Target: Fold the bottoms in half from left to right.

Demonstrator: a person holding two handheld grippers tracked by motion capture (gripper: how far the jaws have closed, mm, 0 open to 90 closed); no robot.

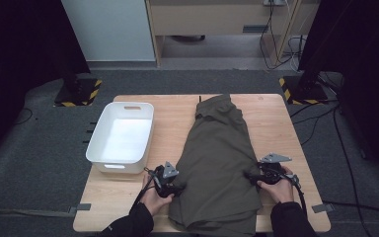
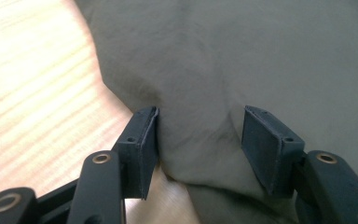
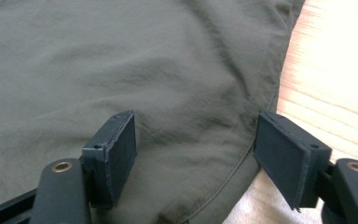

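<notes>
**Both grippers at the garment's side edges**

Now we have the olive garment (image 1: 217, 163) lying lengthwise down the middle of the wooden table (image 1: 177, 111), folded into a long panel with its narrow end at the far edge and its near end hanging slightly over the near edge. A white bin (image 1: 121, 136) sits left of the garment, apart from it.

We hold the left gripper (image 1: 177, 188) at the garment's left edge and the right gripper (image 1: 250, 175) at its right edge, roughly level with each other. We judge this symmetric placement suits lifting both edges together for a fold.

Left gripper (image 2: 198, 140): jaws spread, a raised hump of cloth between them; one pad lies against the fabric, the other stands just clear, so no pinch yet. Right gripper (image 3: 193, 149): jaws spread wide astride the stitched hem, pads not pressing the cloth.

We judge the next step calls for closing on the edge layers evenly.
</notes>
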